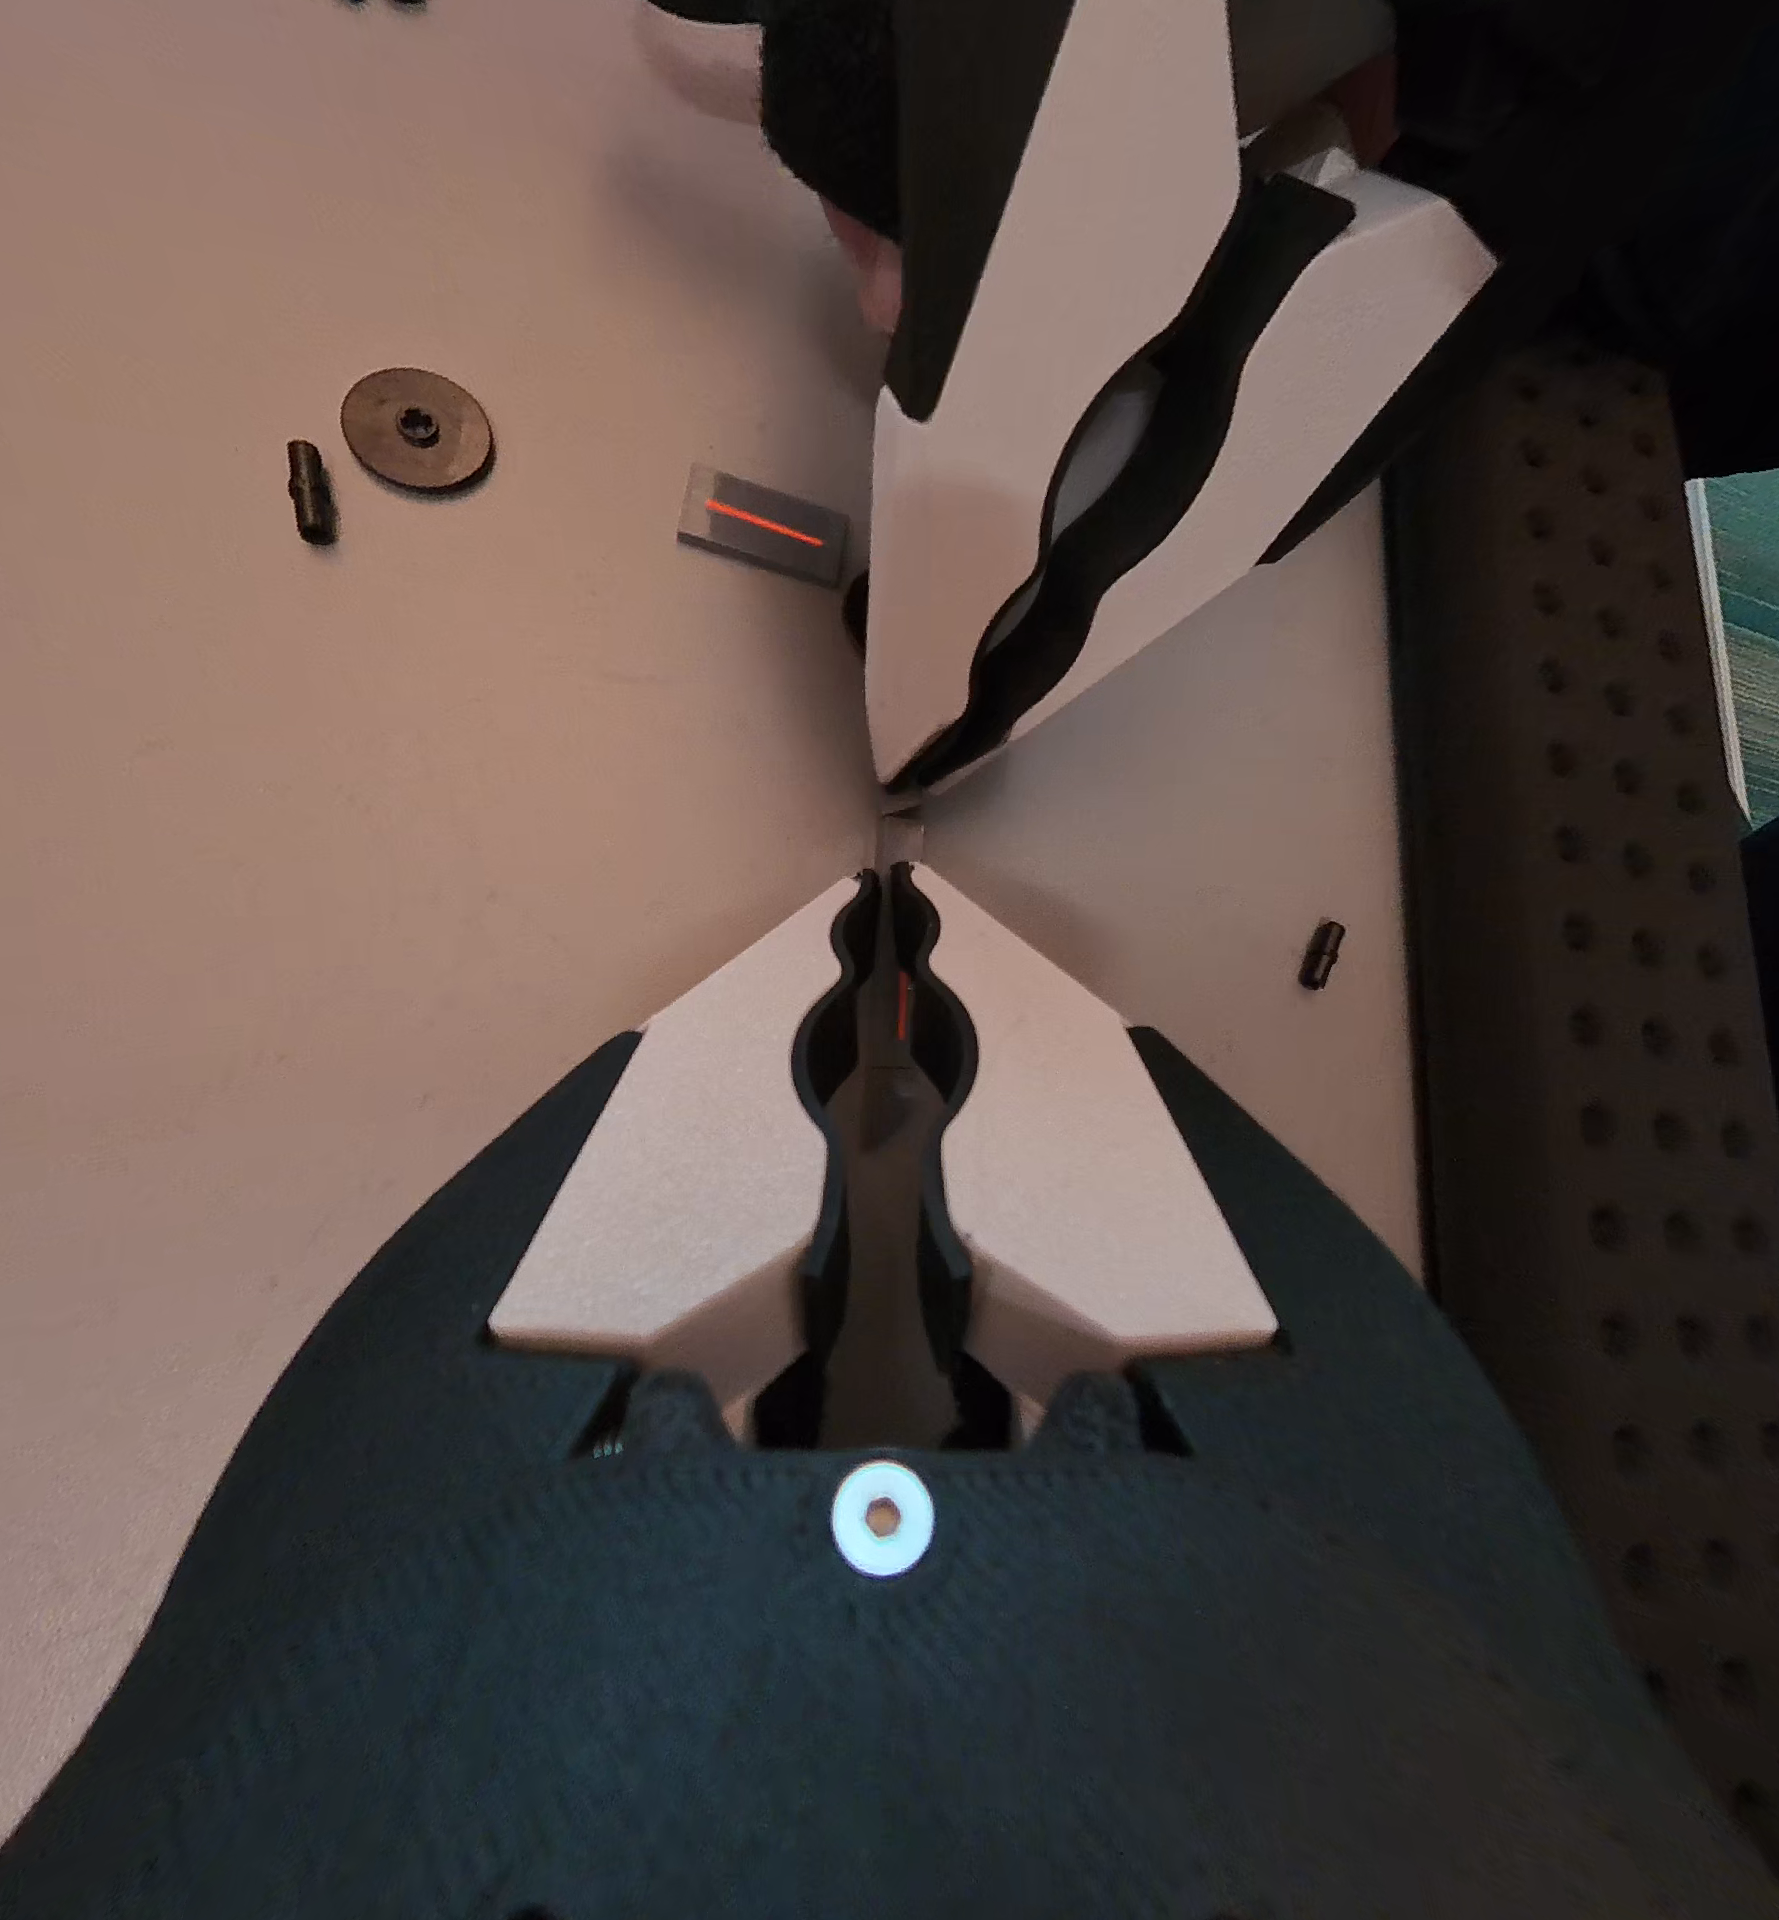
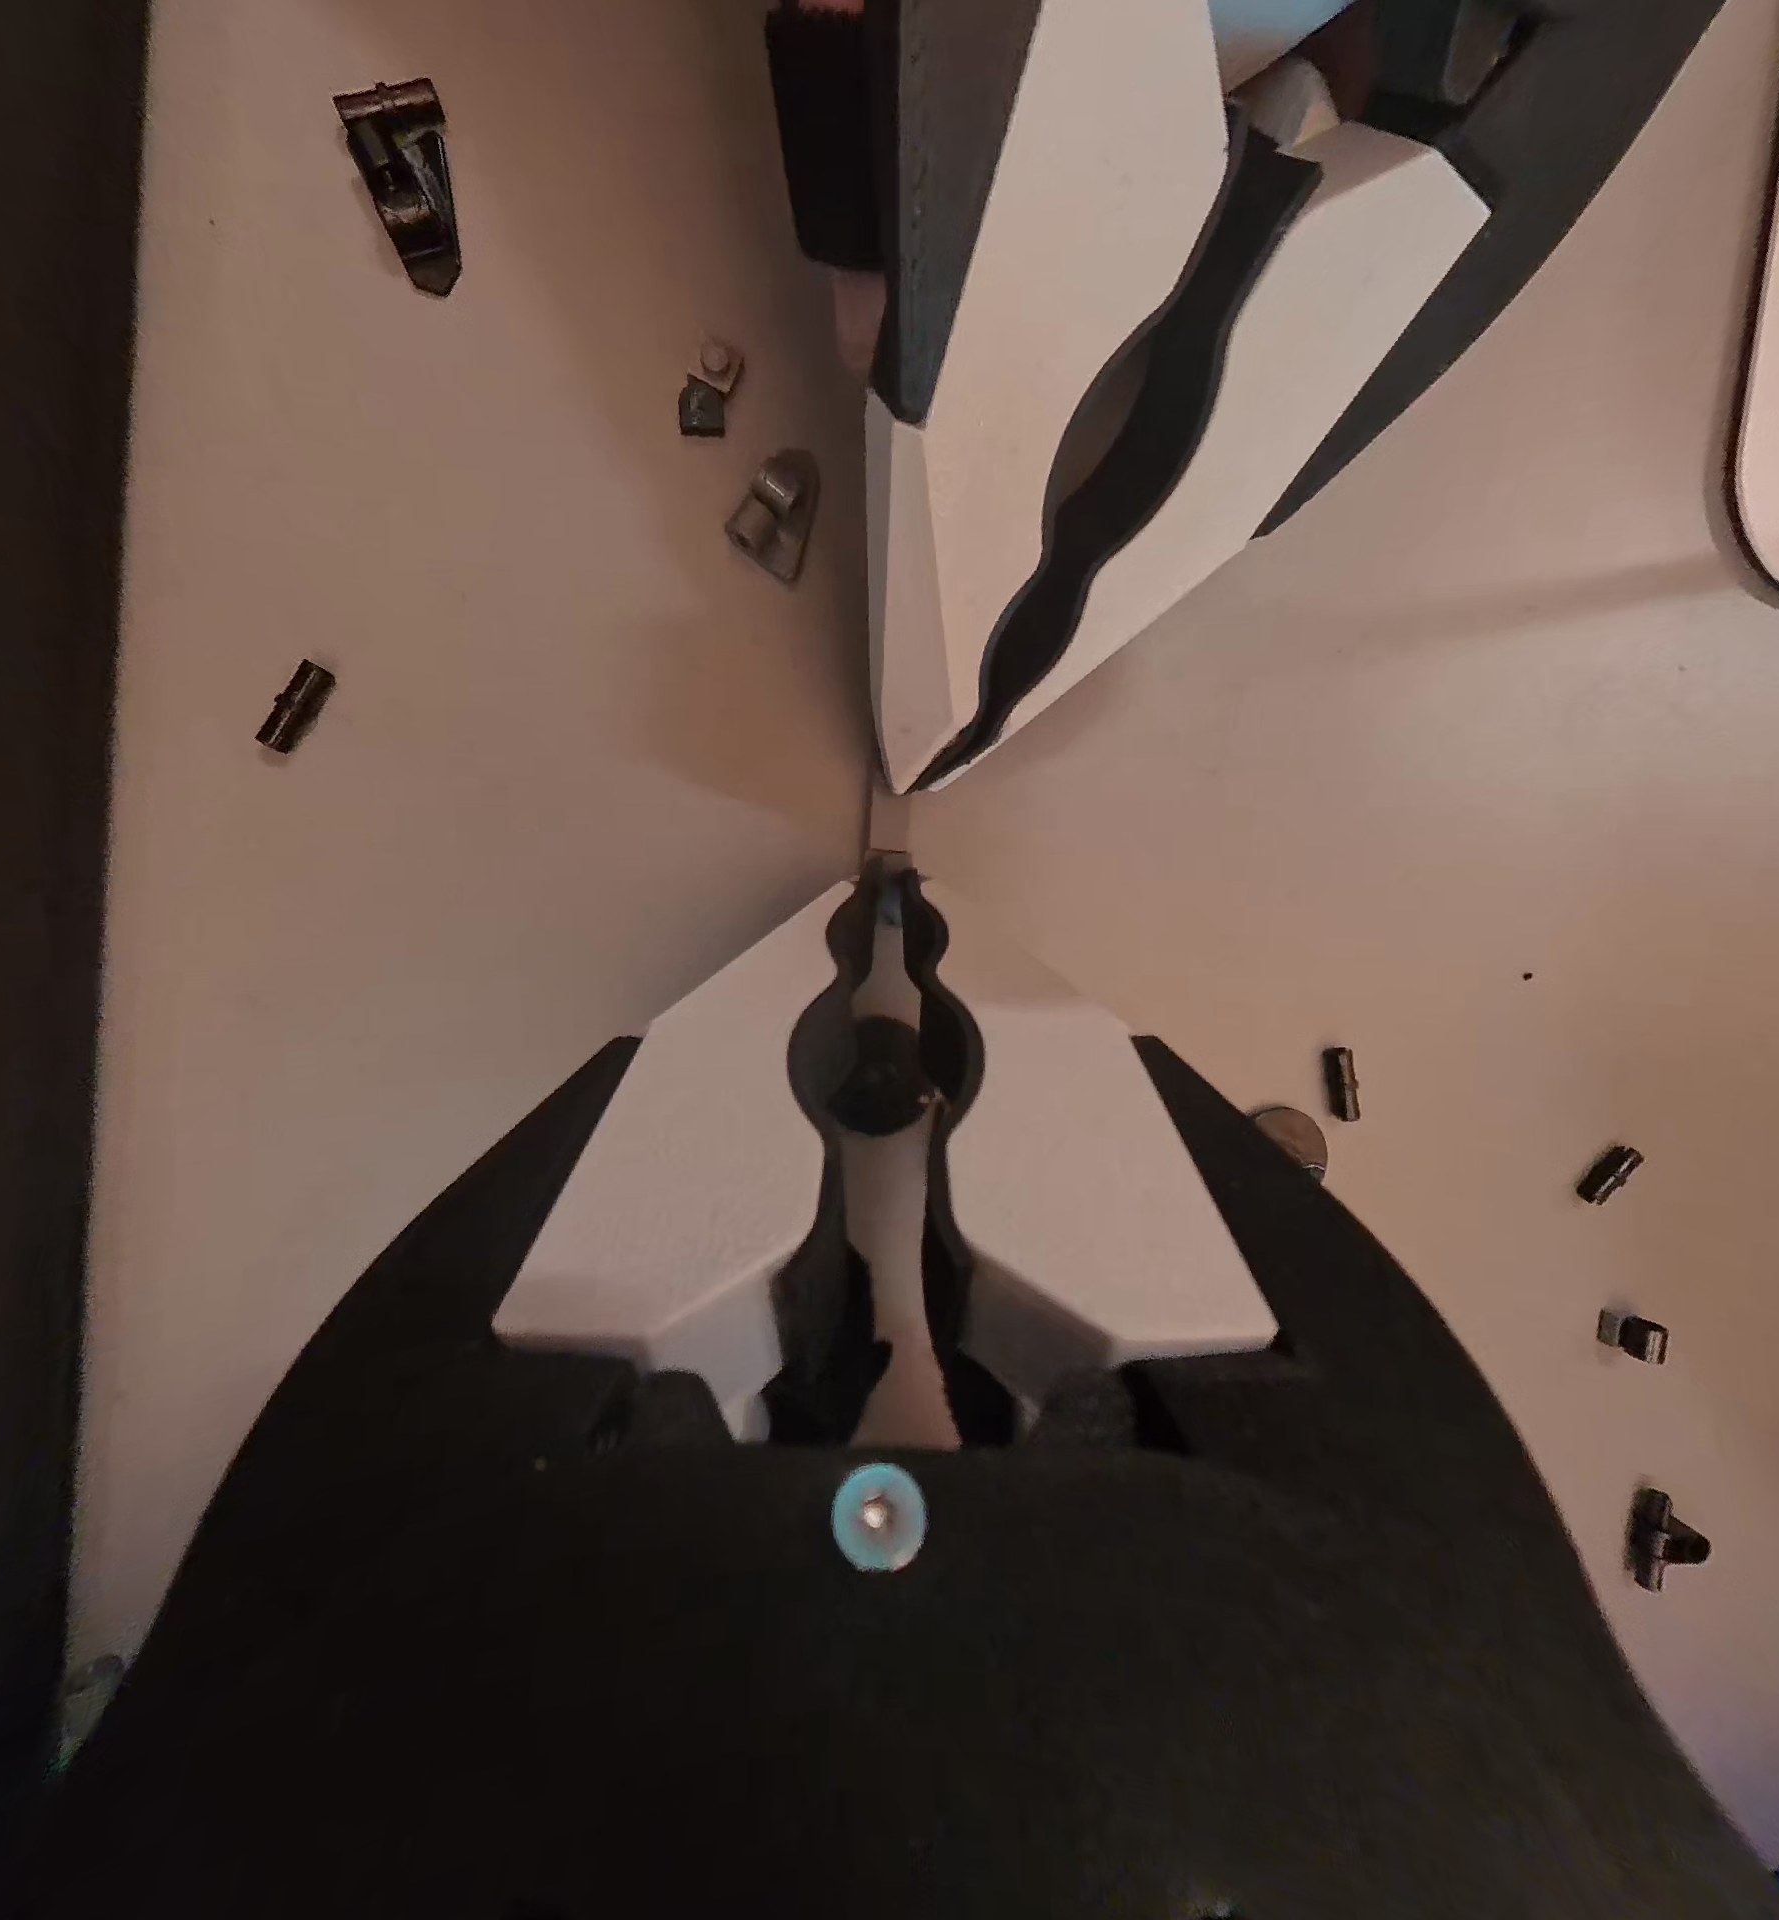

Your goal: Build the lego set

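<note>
Left gripper (image 1: 887, 878) and right gripper (image 2: 890, 883) tip to tip, fingers of each pinched around one small pale piece (image 1: 903, 833).

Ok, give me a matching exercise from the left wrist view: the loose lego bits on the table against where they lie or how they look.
Column one:
1. round dark disc
2. grey tile
3. lone black pin

Column two:
A. near the edge of the table
B. orange stripe on top
C. second black pin close beside it

Pairs: 1-C, 2-B, 3-A.
</note>
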A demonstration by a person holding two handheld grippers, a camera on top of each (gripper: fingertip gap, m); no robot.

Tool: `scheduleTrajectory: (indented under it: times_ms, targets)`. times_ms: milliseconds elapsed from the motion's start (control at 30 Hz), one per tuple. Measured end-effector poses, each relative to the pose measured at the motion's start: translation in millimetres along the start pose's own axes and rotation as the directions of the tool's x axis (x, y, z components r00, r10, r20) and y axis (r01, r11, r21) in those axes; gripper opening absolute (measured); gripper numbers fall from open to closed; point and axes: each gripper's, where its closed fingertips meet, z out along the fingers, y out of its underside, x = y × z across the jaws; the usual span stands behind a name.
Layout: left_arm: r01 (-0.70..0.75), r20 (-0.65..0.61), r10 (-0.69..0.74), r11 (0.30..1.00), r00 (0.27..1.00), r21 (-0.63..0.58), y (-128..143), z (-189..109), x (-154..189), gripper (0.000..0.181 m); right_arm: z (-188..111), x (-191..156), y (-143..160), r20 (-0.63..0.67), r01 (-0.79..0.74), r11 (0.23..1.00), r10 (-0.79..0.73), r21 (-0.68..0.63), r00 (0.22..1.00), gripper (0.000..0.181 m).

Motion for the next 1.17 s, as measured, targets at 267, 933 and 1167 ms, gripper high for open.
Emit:
scheduleTrajectory:
  times_ms: [267, 933, 1167]
  targets:
    - [0.005, 0.001, -0.005, 1.0, 1.0, 0.001, -0.4, 0.4, 0.2, 0.001, -0.7, -2.3, 0.2, 0.001, 0.012, 1.0, -0.012, -0.011, 1.0, 0.002]
    - [-0.033, 0.005, 0.033, 0.999, 0.999, -0.026, 3.3, -1.8, 3.9, 0.023, 0.9, -5.0, -2.6, 0.004, 0.021, 1.0, -0.02, -0.011, 1.0, 0.002]
    - [-0.113, 0.05, 0.117, 0.991, 0.992, -0.073, 5.3, 0.5, 5.6, 0.015, 1.3, -5.0, -3.3, 0.002, 0.021, 1.0, -0.021, -0.011, 1.0, 0.002]
